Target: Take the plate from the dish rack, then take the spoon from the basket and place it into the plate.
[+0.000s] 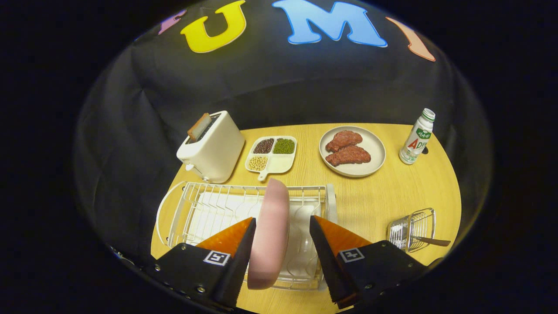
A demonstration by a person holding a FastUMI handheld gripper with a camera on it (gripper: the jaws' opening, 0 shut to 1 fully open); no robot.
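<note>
Gripper view looks down over a round wooden table [392, 196], where the gripper [282, 231] hangs above a white wire dish rack [205, 209] with its fingers spread wide. A pink plate [271, 235] stands on edge in the rack, between the two fingers; the left finger lies just beside its face, a clear gap separates it from the right finger, and whether the left one touches cannot be told. To the right of the rack sits a small wire basket [412, 229] with the spoon [431, 240] poking out sideways. Beyond the rack stand a white toaster [213, 148], a divided dish of beans [271, 153], a plate of meat [352, 150] and a bottle [417, 137]
</note>
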